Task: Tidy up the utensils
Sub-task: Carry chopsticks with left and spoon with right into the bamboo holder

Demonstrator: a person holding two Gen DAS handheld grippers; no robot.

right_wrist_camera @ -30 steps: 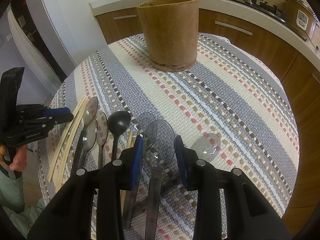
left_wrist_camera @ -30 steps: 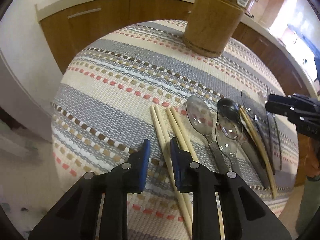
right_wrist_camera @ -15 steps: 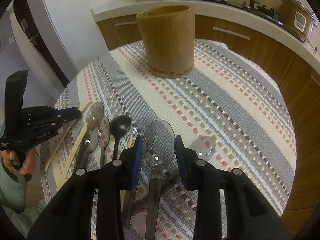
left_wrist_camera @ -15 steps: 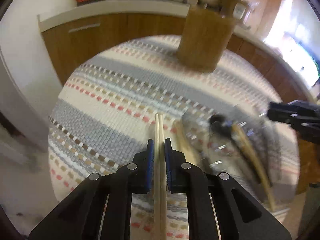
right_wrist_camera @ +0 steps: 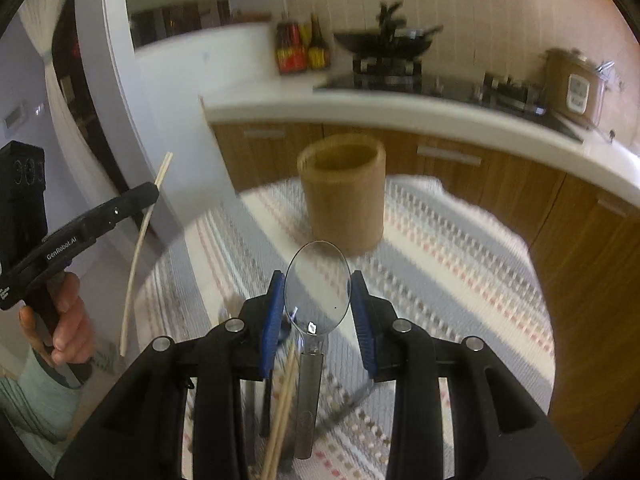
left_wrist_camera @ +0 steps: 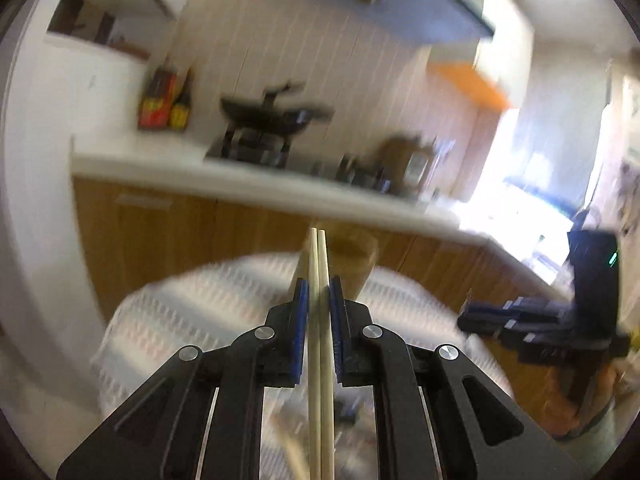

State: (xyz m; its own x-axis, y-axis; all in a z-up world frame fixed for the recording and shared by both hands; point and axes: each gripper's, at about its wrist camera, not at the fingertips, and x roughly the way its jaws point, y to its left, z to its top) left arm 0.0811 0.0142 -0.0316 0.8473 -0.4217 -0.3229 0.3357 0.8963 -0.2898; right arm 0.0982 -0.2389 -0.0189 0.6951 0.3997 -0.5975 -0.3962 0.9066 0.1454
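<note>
Both loads are up: left gripper (left_wrist_camera: 319,300) clamps a pair of pale wooden chopsticks (left_wrist_camera: 320,344), right gripper (right_wrist_camera: 318,300) pinches a clear plastic spoon (right_wrist_camera: 317,290), next move carrying each over the far round bamboo holder (right_wrist_camera: 342,196) and lowering in.

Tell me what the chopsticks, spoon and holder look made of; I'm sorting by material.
Chopsticks: pale matte wood or bamboo, probably.
Spoon: see-through bowl, likely clear plastic; grey, metal-looking handle.
Holder: brown and matte, probably bamboo or wood; blur hides the grain.
</note>
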